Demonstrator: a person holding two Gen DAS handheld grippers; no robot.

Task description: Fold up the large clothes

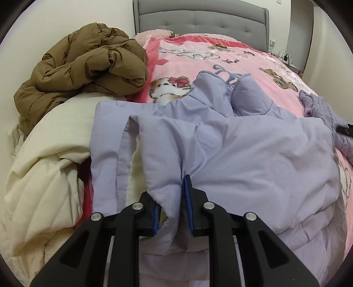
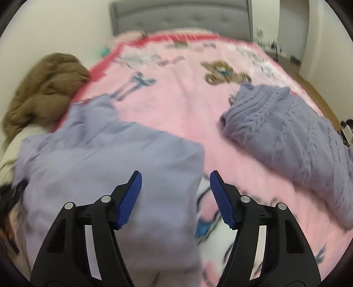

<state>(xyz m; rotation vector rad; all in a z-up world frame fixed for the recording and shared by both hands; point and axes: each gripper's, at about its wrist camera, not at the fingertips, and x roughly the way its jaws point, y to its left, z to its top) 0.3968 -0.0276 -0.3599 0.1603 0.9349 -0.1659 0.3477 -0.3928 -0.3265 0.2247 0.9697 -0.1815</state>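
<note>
Centrally, a lilac padded jacket (image 1: 231,150) is spread across the pink cartoon-print blanket (image 1: 242,59) on the bed, its hood end pointing toward 12 o'clock and the grey headboard (image 1: 198,19). A fold of the jacket's hem is pinched between the blue pads of the left gripper (image 1: 171,203), whose jaws are drawn close together with the fabric bunched between them at 6 o'clock in the left wrist view. At 10 o'clock a brown puffer coat (image 1: 88,64) is heaped by the wall, and below it, at 8 o'clock, a cream quilt (image 1: 50,159) is crumpled against the jacket's left edge.

The right wrist view is blurred. The right gripper (image 2: 175,198) is seen with its jaws spread wide and nothing between them; its left finger (image 2: 130,198) is over the jacket's right edge, its right finger (image 2: 221,198) over the blanket. A lavender cable-knit sweater (image 2: 286,136) lies at 2 o'clock, apart from the jacket
</note>
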